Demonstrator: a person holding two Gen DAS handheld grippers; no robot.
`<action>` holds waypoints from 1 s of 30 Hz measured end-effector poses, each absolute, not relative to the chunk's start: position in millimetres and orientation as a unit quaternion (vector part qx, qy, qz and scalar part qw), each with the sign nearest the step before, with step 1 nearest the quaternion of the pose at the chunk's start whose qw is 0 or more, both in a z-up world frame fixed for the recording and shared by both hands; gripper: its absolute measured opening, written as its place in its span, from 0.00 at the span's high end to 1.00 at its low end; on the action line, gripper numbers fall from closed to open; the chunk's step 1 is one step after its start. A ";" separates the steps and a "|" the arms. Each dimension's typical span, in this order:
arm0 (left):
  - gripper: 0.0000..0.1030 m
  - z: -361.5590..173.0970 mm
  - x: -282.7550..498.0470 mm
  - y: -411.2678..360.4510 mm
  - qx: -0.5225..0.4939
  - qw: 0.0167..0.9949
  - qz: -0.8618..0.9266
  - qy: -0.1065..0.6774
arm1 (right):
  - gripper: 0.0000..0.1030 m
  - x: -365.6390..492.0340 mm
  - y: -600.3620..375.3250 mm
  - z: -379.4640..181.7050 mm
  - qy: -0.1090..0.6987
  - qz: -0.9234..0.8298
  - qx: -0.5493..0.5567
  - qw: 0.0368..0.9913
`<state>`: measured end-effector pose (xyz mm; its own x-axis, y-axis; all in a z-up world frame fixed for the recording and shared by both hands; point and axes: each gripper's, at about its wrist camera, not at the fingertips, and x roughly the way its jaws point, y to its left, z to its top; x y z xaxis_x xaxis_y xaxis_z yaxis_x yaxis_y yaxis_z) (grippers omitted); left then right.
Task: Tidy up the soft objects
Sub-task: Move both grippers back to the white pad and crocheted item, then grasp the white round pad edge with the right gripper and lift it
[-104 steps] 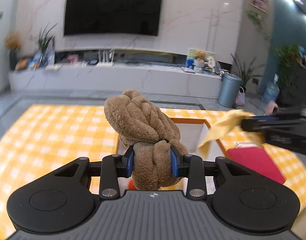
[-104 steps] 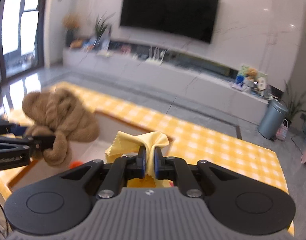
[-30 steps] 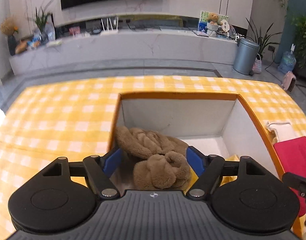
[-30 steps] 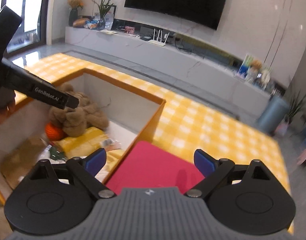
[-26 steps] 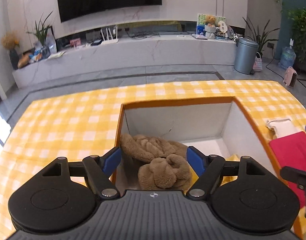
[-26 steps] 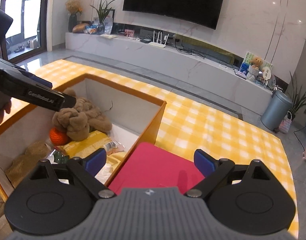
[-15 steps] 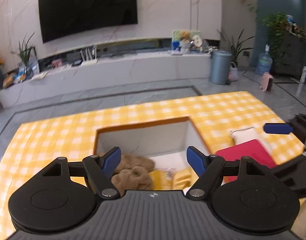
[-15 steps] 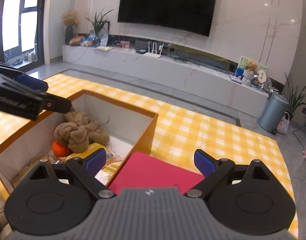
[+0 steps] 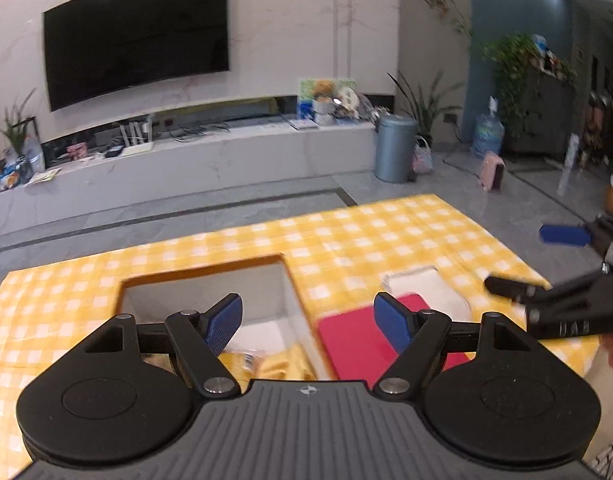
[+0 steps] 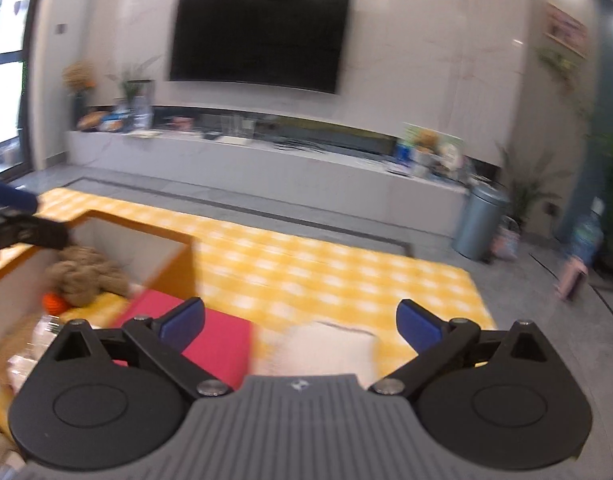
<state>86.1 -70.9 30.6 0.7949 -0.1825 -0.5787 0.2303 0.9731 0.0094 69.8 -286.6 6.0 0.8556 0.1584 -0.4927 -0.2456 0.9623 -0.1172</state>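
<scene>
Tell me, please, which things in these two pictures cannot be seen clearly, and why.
- Box contents, left wrist view: mostly hidden behind the left gripper.
- Brown plush and orange object, right wrist view: motion blur; shapes unclear.
- White cloth, right wrist view: blurred, near part hidden by the right gripper, whose jaws are opening, empty.
- Shelf items: too small.

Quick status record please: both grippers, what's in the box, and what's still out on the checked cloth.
left gripper: open, nothing between its pads
right gripper: jaws opening, nothing between them
box: brown plush, orange ball and yellow cloth inside
checked cloth: red pad beside the box, white folded cloth next to it
left to sort: red pad and white cloth, by the look of it
</scene>
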 end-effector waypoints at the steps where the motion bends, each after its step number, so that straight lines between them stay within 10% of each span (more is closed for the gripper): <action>1: 0.14 28.5 86.0 -76.4 0.041 0.945 -0.112 0.304 | 0.03 70.5 -296.1 2.2 0.251 0.089 -0.085 0.960; 30: 0.15 -38.5 97.0 -158.6 -0.016 0.929 -0.110 0.353 | 0.09 128.6 -276.5 -160.1 0.296 0.091 -0.274 0.911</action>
